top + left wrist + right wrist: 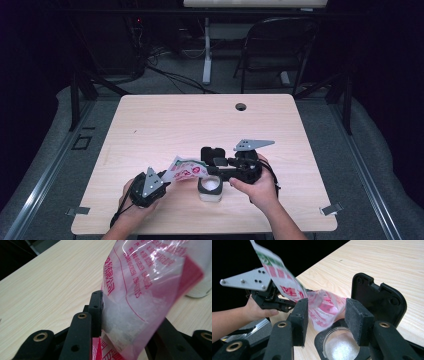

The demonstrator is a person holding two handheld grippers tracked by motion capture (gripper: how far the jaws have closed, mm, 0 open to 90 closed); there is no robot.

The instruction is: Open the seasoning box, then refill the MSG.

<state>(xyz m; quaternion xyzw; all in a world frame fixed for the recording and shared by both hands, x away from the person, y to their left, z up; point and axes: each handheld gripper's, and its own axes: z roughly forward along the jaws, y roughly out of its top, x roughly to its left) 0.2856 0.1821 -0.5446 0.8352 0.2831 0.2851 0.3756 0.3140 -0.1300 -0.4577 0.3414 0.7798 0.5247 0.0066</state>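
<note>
High view: both forearms enter from the near edge of the tabletop [150, 120]. The left tool [161, 178] points right and grips the bag [186, 169], which tilts toward the jar [210, 189]. The right tool [216, 161] points left, just above the jar.

Left gripper view: the jaws are clamped on the bag [140, 290], pads pressing its film; white granules lie inside.

Right gripper view: the right tool [327, 315] stands open, its jaws apart with nothing pressed. The bag's [322, 307] mouth hangs between them over the jar [342, 343], which holds white granules. The left tool [287, 305] holds the bag's far end.
</note>
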